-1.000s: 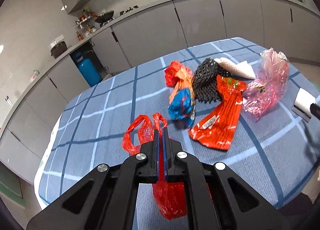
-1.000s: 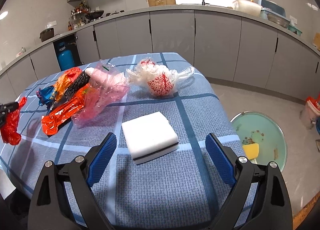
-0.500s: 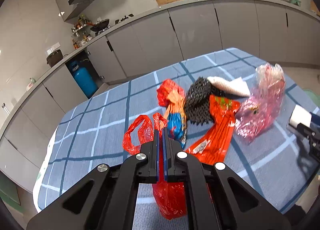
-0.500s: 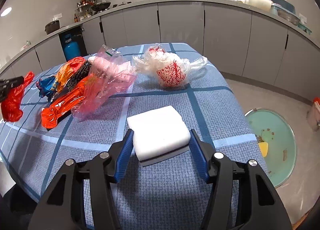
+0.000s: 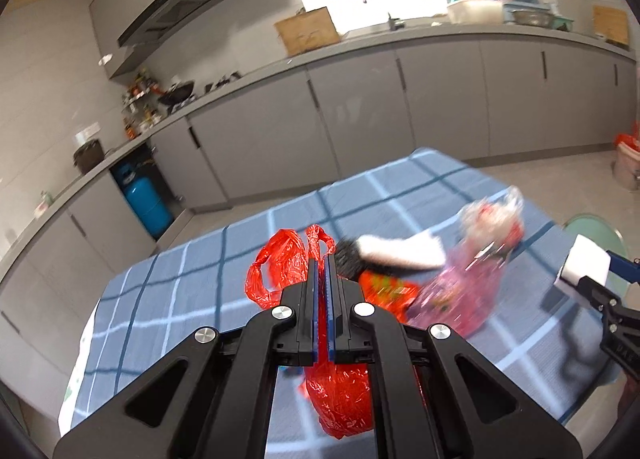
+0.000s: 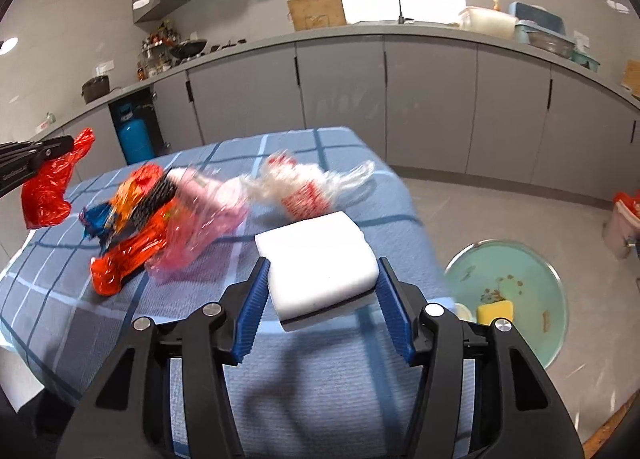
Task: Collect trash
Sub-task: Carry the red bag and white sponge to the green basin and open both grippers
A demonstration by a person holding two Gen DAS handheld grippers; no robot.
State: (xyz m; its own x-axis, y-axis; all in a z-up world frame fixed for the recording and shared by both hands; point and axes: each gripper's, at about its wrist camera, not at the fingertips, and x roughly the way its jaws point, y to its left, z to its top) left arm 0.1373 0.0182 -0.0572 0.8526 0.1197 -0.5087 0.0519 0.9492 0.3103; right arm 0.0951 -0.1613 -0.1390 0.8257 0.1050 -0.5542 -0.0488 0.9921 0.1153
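Two grippers loaded. Crumpled red plastic bag [image 5: 340, 391] pinched between pressed-together jaws of left gripper [image 5: 320, 259], hung below. White rectangular foam block [image 6: 320, 259] clamped between right gripper [image 6: 322, 287] jaws, long axis across them. Remaining wrappers lie ahead-left of right jaws; bag mouth judged next target.

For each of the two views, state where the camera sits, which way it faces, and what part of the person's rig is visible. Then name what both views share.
Left wrist: on the left gripper, looking across the checked table toward the counter; its fingers pinch a red bag; the right gripper shows at the right edge.
Right wrist: on the right gripper, facing the cabinets and floor basin; its fingers clamp a white sponge; the left gripper shows at the left edge.
Shared: the table, red bag, sponge, pink bag.
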